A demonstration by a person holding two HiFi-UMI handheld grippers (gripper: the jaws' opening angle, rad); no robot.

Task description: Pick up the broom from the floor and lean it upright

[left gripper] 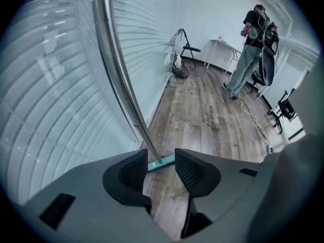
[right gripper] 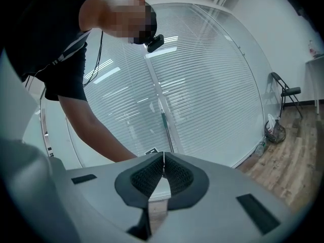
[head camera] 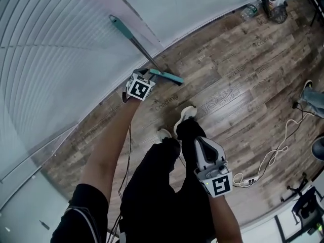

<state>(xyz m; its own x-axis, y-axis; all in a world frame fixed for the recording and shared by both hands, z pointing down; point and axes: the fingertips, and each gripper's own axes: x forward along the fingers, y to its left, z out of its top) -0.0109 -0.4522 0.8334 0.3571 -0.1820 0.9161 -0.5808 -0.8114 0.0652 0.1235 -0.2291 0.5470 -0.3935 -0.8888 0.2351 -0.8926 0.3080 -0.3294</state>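
Two grippers: left gripper (left gripper: 162,162) nearer, jaws wide, broom handle (left gripper: 119,70) rising steeply just ahead between them against the blinds (left gripper: 50,85); right gripper (right gripper: 163,168) pinched closed, empty.

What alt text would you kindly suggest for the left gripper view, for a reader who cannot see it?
The left tool has its jaws open, framing the teal head of a broom whose metal handle rises along a wall of white blinds. Beyond lie a wood floor, a folding chair, a table and a standing person.
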